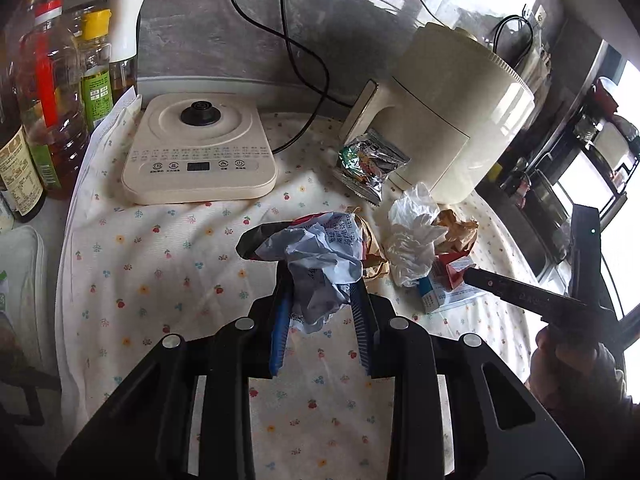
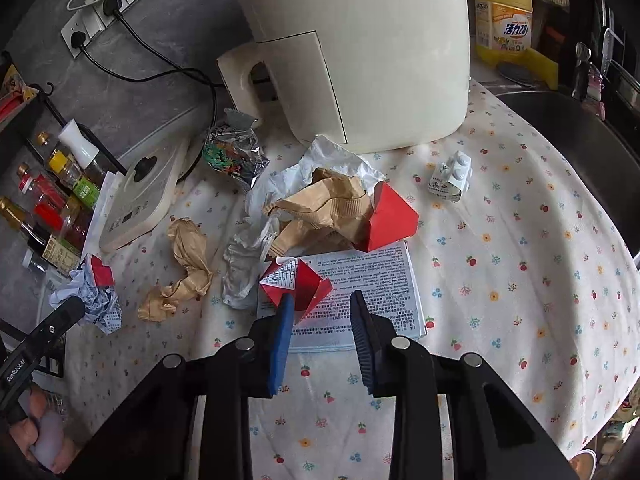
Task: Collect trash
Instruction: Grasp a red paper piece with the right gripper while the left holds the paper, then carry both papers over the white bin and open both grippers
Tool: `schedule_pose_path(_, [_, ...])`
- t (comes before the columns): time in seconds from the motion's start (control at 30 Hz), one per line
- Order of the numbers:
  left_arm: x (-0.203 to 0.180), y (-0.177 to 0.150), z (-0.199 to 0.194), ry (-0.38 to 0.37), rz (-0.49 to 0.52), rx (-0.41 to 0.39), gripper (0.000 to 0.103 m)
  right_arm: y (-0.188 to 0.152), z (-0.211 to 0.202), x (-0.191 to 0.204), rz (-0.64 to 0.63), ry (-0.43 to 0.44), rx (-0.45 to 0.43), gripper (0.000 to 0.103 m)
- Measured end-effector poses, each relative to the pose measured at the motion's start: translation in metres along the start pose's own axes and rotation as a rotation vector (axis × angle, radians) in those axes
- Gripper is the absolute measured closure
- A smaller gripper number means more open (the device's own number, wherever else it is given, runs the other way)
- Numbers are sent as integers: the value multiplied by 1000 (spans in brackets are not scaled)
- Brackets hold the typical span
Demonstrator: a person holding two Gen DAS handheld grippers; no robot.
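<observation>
We see the left tongs (image 1: 320, 300) clamped on a crumpled printed paper wad (image 1: 320, 264), held just above the flowered cloth (image 1: 168, 280) covering the desk. In the right wrist view the right tongs (image 2: 322, 304) reach over a small red carton (image 2: 296, 284) that lies on a printed leaflet (image 2: 376, 280); the blue pad touches the carton's edge, the other pad stands apart from it, so they grip nothing. More trash lies near: crumpled brown paper (image 2: 188, 264), a white plastic wrapper (image 2: 244, 268), a torn brown bag (image 2: 320, 208), a red box (image 2: 388, 216) and a foil snack packet (image 2: 232, 152) beside the cream air fryer (image 2: 360, 48). A kettle base (image 1: 200, 148) sits left of it.
</observation>
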State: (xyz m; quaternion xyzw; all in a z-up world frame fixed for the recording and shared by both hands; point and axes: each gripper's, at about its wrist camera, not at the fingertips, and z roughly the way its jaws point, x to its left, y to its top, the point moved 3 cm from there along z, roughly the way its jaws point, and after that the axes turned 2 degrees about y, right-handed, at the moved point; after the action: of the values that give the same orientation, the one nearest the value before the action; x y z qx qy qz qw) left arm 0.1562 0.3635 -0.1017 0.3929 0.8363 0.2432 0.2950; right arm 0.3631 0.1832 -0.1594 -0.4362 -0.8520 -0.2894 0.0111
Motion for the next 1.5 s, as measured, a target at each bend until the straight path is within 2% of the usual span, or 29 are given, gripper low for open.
schedule_pose_path(0.1, [-2, -3, -4, 8, 1, -2, 74, -1, -3, 0, -17, 6, -13, 101])
schedule_pose_path(0.23, [-16, -7, -5, -4, 18, 1, 74, -9, -20, -12, -17, 13, -27, 101])
schedule_pose_path(0.4, [-54, -12, 1, -53, 77, 8, 74, -29, -53, -41, 28, -8, -53, 101])
schedule_pose_path(0.63, [-135, -28, 16, -164, 185, 48, 74, -67, -116, -102, 124, -71, -105, 101])
schedule_pose_path(0.87, [-229, -62, 23, -289, 324, 113, 74, -113, -181, -169, 259, -157, -157, 101])
schedule_pose_path(1.17, [-342, -114, 19, -429, 491, 178, 74, -194, -252, -249, 456, -275, -211, 101])
schedule_pose_path(1.5, [-440, -182, 6, -553, 635, 255, 74, -284, -320, -317, 654, -381, -256, 101])
